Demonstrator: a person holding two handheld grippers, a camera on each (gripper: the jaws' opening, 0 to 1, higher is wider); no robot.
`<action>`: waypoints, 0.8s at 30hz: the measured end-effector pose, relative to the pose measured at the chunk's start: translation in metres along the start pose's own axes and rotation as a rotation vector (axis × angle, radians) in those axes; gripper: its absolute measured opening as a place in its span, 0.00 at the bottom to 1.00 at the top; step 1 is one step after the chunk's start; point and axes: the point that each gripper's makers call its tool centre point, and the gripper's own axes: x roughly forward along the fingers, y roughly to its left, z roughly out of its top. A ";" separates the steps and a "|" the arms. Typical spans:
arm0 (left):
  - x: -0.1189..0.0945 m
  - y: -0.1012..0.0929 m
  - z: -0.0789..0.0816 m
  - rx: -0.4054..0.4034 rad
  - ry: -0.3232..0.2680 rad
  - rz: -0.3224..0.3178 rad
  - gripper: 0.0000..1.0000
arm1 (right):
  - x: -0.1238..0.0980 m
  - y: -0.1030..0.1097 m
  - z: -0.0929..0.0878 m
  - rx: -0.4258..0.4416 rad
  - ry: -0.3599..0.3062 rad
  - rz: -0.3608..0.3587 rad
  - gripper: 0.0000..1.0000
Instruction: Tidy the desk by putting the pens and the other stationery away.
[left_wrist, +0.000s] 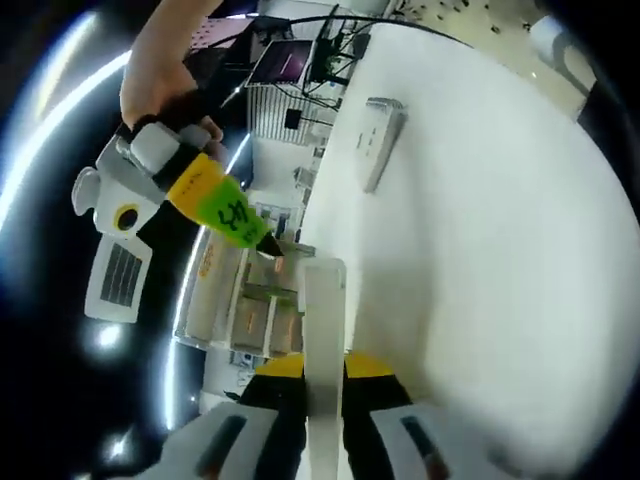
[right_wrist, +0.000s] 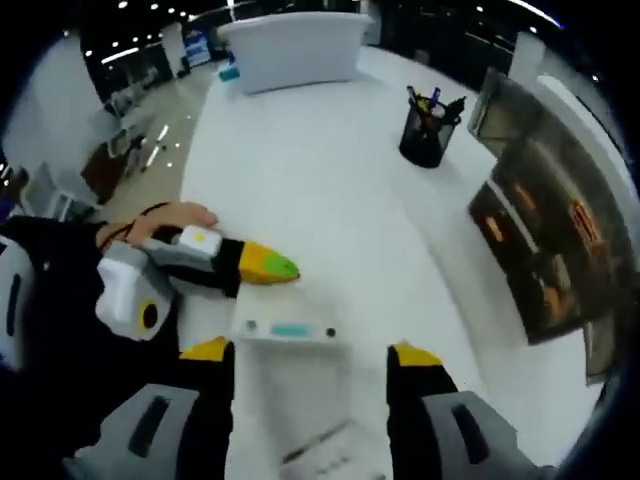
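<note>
The surface (right_wrist: 330, 210) was big, white and smooth. A glossy floor (right_wrist: 150, 140) lay past its edge, with small lights shining off it. The room looked dark up high, with bright ceiling lights (left_wrist: 60, 70) in long streaks. A white counter (right_wrist: 290, 45) stood at the far end.

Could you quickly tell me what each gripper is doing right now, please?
Left gripper: shut on a flat white strip.
Right gripper: open, holding nothing.
</note>
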 end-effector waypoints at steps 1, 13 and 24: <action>-0.001 0.002 -0.001 0.003 0.005 0.001 0.11 | -0.002 -0.002 -0.001 0.001 -0.023 -0.013 0.59; -0.006 0.039 -0.003 0.024 0.010 0.057 0.11 | -0.029 -0.014 -0.033 -0.013 -0.189 -0.208 0.60; -0.014 0.073 0.009 0.025 -0.022 0.114 0.11 | -0.056 -0.005 -0.043 0.104 -0.500 -0.310 0.61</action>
